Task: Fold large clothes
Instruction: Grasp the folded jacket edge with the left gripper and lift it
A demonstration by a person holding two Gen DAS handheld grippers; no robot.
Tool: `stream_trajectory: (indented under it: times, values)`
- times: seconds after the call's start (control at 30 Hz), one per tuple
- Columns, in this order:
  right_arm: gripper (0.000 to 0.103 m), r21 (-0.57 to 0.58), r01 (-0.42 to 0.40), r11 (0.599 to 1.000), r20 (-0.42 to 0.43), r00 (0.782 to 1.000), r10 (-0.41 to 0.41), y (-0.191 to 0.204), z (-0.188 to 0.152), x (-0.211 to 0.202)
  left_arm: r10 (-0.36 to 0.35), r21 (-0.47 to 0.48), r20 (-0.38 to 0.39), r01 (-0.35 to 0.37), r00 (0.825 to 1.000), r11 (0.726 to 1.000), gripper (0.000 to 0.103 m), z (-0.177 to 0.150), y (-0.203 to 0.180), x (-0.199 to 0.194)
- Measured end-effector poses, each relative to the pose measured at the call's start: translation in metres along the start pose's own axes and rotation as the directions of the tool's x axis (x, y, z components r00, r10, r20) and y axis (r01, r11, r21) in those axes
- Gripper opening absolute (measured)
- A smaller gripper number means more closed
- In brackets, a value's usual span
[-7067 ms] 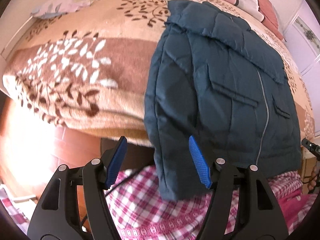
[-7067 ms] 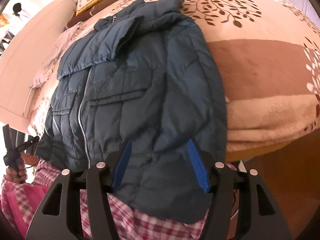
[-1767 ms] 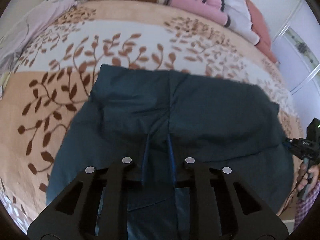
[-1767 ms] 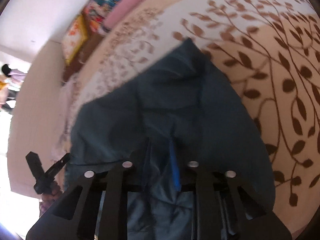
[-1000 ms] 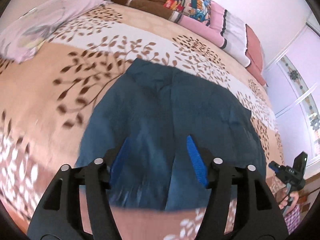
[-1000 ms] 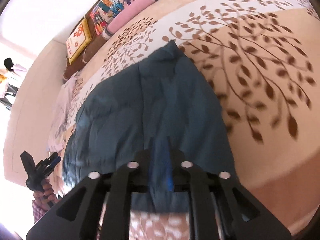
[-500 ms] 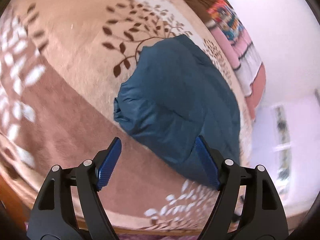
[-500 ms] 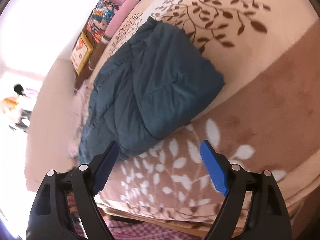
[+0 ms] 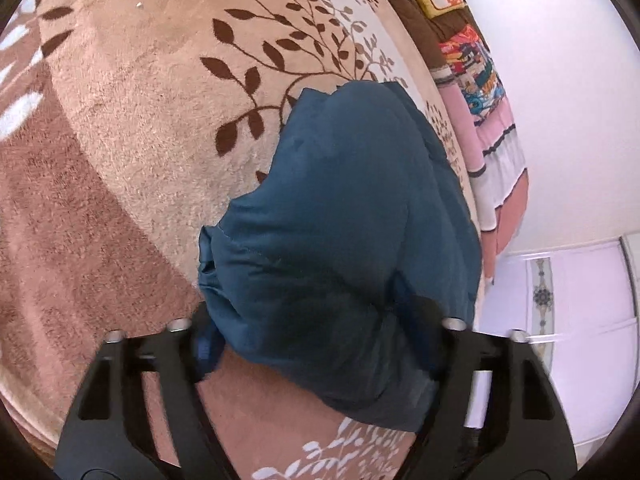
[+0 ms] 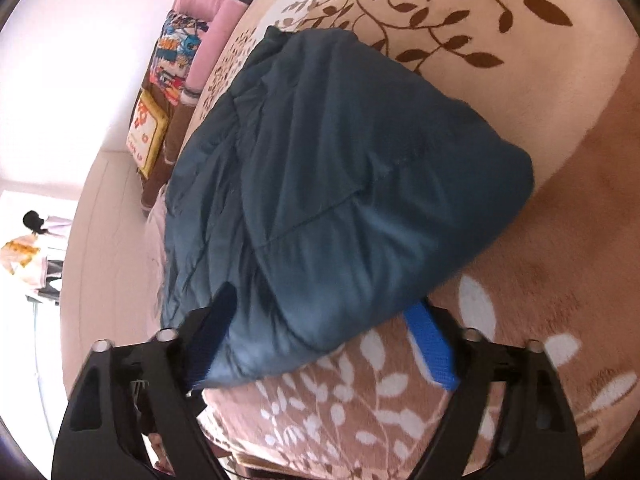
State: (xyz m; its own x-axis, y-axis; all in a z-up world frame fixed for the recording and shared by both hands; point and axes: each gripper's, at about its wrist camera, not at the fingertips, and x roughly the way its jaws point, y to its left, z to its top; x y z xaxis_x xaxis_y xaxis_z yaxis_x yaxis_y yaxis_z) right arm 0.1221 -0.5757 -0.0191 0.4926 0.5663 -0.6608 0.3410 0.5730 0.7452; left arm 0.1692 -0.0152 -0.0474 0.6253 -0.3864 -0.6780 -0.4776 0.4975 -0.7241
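In the left wrist view, a plush tan blanket with brown leaf print point(image 9: 132, 92) fills the left half of the frame, and the folded dark teal padded jacket point(image 9: 344, 220) lies on it from upper centre down to lower centre; the left gripper point(image 9: 320, 352) is spread wide at the bottom, its black arms flanking the near end of the bundle, its blue pads mostly hidden by cloth, so whether they touch the jacket is unclear; stacked coloured pillows point(image 9: 480, 92) line the upper right. In the right wrist view the pillows point(image 10: 176, 60) sit upper left, the jacket point(image 10: 344, 184) bulges across the centre on the blanket point(image 10: 560, 240), and the right gripper point(image 10: 320, 344) is also spread, one blue pad point(image 10: 432, 348) bare at lower right, the other dark against the jacket's near fold. The risk, as I judge it, lies in the puffy filling: the bundle looks springy and loosely stacked, so if a closing pinch catches only the top layer, lifting would peel the fold open; a one-sided pull could drag the whole bundle across the plush blanket or skew its edges; a shallow grip on slick fabric may slip out.
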Motion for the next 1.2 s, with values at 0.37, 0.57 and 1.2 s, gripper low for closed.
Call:
stream_trajectory:
  times: [0.37,0.57,1.2]
  values:
    - [0.019,-0.071,-0.039,0.997,0.039,0.998,0.042,-0.003,-0.011,-0.028,-0.028,0.146,0.028,0.023,0.999,0.989,0.017,-0.016,-0.017,-0.035]
    - [0.019,-0.106,-0.027,0.994,0.009,1.0,0.028,-0.016,-0.035,-0.052,-0.03,0.16,-0.02,0.032,0.999,0.987,0.017,-0.043,0.011,-0.064]
    - [0.025,-0.145,0.083,0.986,-0.02,0.996,-0.087,-0.042,-0.081,-0.05,0.081,0.264,-0.008,-0.076,0.997,0.962,0.019,-0.083,0.047,-0.079]
